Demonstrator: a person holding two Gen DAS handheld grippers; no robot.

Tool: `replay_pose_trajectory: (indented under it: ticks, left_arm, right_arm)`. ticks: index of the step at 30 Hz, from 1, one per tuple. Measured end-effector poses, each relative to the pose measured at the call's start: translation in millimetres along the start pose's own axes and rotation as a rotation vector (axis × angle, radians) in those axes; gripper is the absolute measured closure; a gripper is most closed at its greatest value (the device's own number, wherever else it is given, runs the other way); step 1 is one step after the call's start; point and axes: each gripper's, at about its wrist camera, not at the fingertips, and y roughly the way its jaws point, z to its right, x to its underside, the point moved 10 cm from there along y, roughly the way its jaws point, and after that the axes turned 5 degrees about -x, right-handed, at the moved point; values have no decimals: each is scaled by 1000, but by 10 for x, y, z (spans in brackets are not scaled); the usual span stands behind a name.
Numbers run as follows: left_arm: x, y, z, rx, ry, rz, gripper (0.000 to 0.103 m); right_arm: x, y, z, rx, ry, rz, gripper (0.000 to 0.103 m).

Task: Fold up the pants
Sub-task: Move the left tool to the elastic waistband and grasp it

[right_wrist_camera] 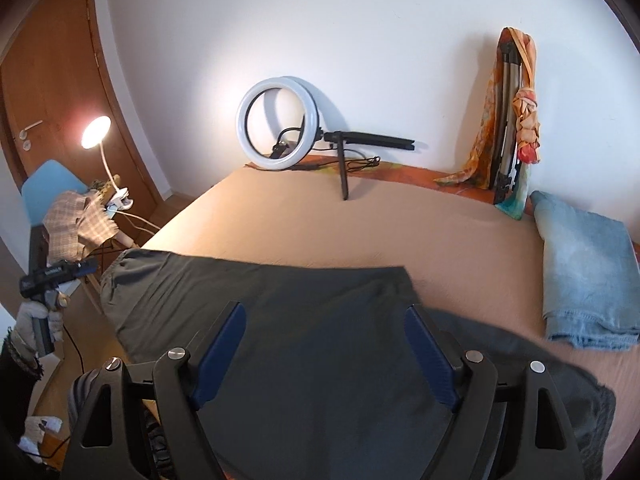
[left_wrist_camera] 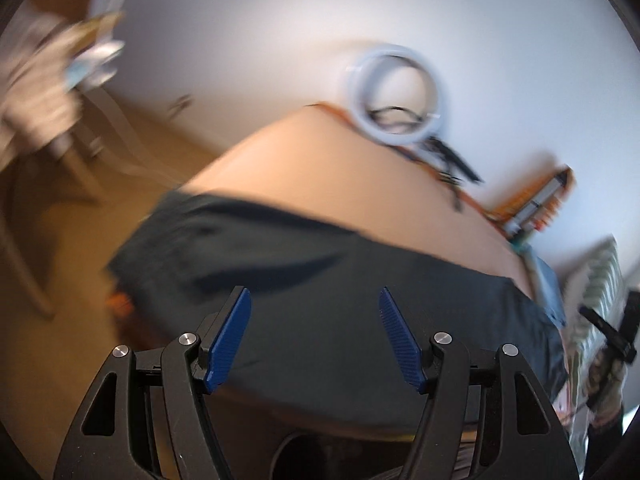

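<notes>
— Where are the pants?
— Dark pants [right_wrist_camera: 280,320] lie flat on the bed [right_wrist_camera: 460,232], near edge, w/ folded jeans [right_wrist_camera: 584,280] well apart at right.
— Claws?
— My left claw [left_wrist_camera: 315,336] is agape, nothing in it. My right claw [right_wrist_camera: 324,356] is spread wide over the pants, pads not pressing.

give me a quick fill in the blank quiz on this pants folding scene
1. The dark pants lie on a bed with a ____ sheet.
2. Both grippers, left and right, have their jaws ____, with nothing between them.
3. The ring light leans against the ____.
4. The folded jeans near the bed's right side are light ____.

Missing words: tan; open; wall; blue
</notes>
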Motion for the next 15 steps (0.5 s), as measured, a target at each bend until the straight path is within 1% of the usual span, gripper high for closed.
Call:
replay_pose_trajectory:
  ticks: [1, 4, 8, 11, 12, 14, 15]
  left_arm:
    - [48, 0, -217, -16, -44, -1, 37]
    - [126, 28, -595, -31, -135, 6, 37]
    - [158, 159, -771, -35, -165, -5, 39]
    - [155, 284, -808, 0, -196, -13, 40]
    - [145, 324, -822, 5, -217, -8, 42]
    - [133, 387, -858, 8, -233, -6, 53]
    - [133, 430, -880, 0, -237, -9, 56]
  right_arm:
    - [38, -10, -41, 2, 4, 1, 19]
    - [112, -30, -119, 11, 13, 3, 19]
    - [199, -15, -205, 9, 31, -6, 19]
    - [214, -11, -262, 11, 41, -11, 19]
    - [211, -11, -272, 12, 43, -10, 19]
    - [197, -27, -310, 17, 38, -9, 19]
    - [196, -38, -335, 19, 34, -8, 19]
